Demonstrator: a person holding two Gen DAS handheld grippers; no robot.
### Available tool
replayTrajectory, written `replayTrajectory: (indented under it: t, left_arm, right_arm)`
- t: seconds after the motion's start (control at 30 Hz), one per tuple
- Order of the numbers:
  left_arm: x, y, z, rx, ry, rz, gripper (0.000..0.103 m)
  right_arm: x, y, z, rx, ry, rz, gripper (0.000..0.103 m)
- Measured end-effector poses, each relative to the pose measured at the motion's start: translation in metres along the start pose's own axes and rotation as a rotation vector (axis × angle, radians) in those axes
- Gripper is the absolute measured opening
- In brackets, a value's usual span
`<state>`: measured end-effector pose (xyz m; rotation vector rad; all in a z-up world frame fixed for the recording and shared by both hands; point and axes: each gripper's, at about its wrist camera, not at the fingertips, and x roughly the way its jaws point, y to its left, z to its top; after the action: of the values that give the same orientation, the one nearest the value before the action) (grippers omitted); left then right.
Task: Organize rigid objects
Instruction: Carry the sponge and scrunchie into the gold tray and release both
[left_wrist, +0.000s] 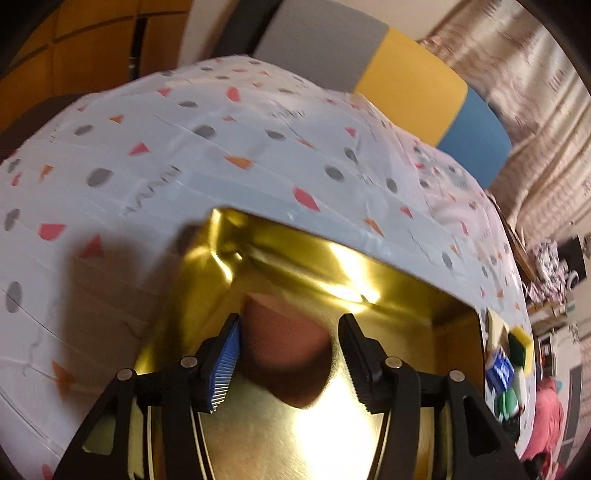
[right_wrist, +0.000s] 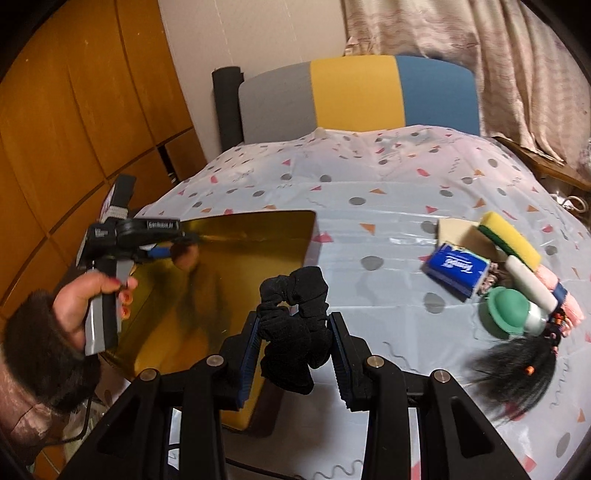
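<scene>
**Soft scrunchie and a light brown piece over the gold box**

The right gripper (right_wrist: 293, 345) clamps a black scrunchie (right_wrist: 293, 332) at the gold box (right_wrist: 236, 258) edge; limp, grip its bunched middle. The left gripper (left_wrist: 290, 363), jaws narrowly parted, brackets a light, blurred brown piece (left_wrist: 286, 350).

Left hand-held gripper (left_wrist: 290, 354): jaws spread apart, with a brown object in the gap. The blue-ribbed pad (left_wrist: 225, 363) of its left finger lies against that object; the other finger stands clear of it. From the right wrist view, the left hand (right_wrist: 92, 302) wraps the grey handle from below, with red-polished nails showing and a dark fuzzy cuff at the wrist. The tool points forward and to the right.

Right hand-held gripper (right_wrist: 293, 345): jaws closed partway, pressing a black scrunchie (right_wrist: 295, 317) from both sides. The fingers point forward and tilt downward.
</scene>
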<state>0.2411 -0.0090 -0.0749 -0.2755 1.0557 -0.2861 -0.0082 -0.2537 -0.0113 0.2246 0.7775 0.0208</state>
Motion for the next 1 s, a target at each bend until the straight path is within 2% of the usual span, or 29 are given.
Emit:
replayTrajectory:
  t: [0.03,0.1,0.13,0.33,0.57,0.83,1.0]
  left_arm:
    - [-0.003,0.002,0.001,-0.007,-0.012,-0.002,0.062]
    - [-0.011,0.004,0.004,-0.004,-0.044,0.003,0.08]
    - [-0.015,0.004,0.006,0.005,-0.054,0.01,0.081]
    - [-0.049,0.004,-0.005,0.048,-0.123,-0.009,0.08]
    - [-0.085,0.017,-0.047,0.012,-0.178,-0.041,0.079]
    - [-0.111,0.043,-0.086,-0.038,-0.229,-0.013,0.079]
    - [-0.119,0.053,-0.097,-0.049,-0.246,0.013,0.079]
  right_arm:
    - [0.003,0.003,0.001,-0.008,0.006,0.005,0.037]
    - [0.009,0.01,0.003,-0.025,0.018,0.015,0.037]
    - [0.011,0.013,0.004,-0.03,0.02,0.022,0.037]
    - [0.027,0.037,0.015,-0.073,0.041,0.068,0.037]
    - [0.06,0.061,0.032,-0.099,0.098,0.126,0.037]
    - [0.116,0.087,0.058,-0.078,0.203,0.176,0.037]
    - [0.152,0.109,0.068,-0.113,0.251,0.161,0.037]
